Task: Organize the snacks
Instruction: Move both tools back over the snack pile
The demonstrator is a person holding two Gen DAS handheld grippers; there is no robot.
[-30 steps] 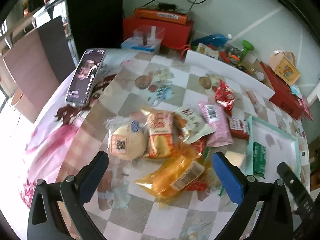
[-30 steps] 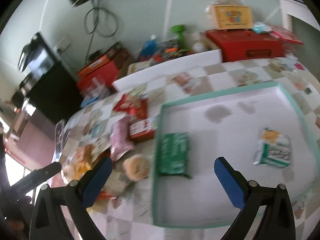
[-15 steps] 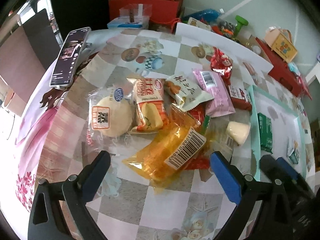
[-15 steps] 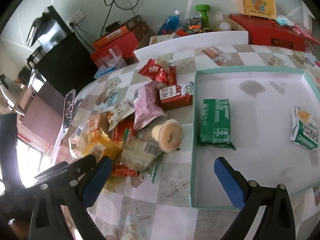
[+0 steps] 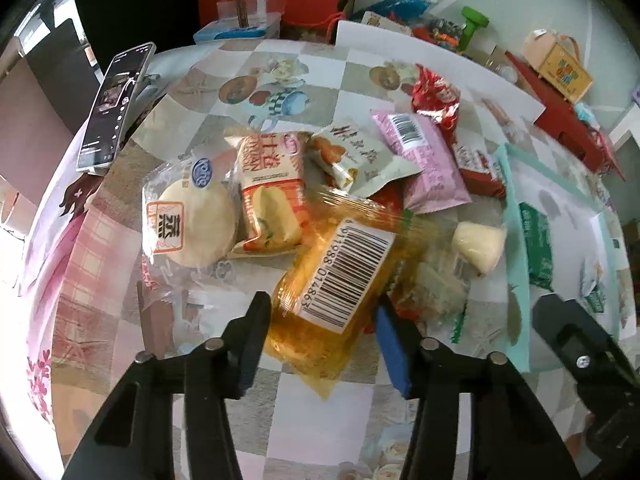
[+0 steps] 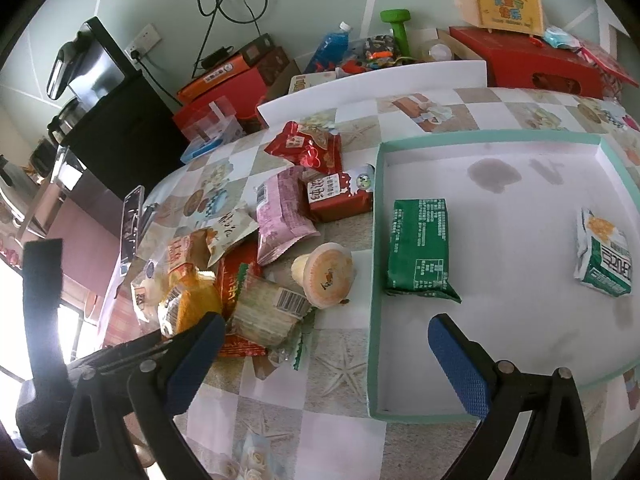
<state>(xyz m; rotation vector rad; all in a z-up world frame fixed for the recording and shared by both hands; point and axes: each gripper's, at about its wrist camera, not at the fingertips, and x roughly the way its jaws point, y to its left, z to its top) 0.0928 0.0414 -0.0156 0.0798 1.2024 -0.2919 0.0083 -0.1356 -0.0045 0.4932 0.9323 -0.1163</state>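
My left gripper (image 5: 322, 332) points steeply down at the snack pile on the checkered tablecloth (image 5: 168, 92), and its jaws are closing with the yellow barcoded packet (image 5: 340, 280) between them; both blue pads sit against the packet's lower flanks, though I cannot tell how firmly they press yet. At about ten o'clock from that packet lies a round white bun in clear wrap (image 5: 192, 228), and at eleven o'clock an orange-and-white pastry pack (image 5: 270, 196) touches it. Toward one o'clock I see a pink packet (image 5: 424, 168) and, beyond it, a red crinkled bag (image 5: 436, 100). At three o'clock a small pudding cup (image 5: 480, 246) lies on its side, just beside the teal rim of the tray. A phone (image 5: 114, 106) rests near the table edge at ten o'clock. My right gripper (image 6: 324, 356) hovers with its fingers spread wide and nothing between them, straddling the near left wall of the teal-rimmed tray (image 6: 374, 280). Inside the tray a green packet (image 6: 420, 244) lies at nine o'clock by the left wall, and a green-and-white packet (image 6: 604, 254) at three o'clock, well apart from it.
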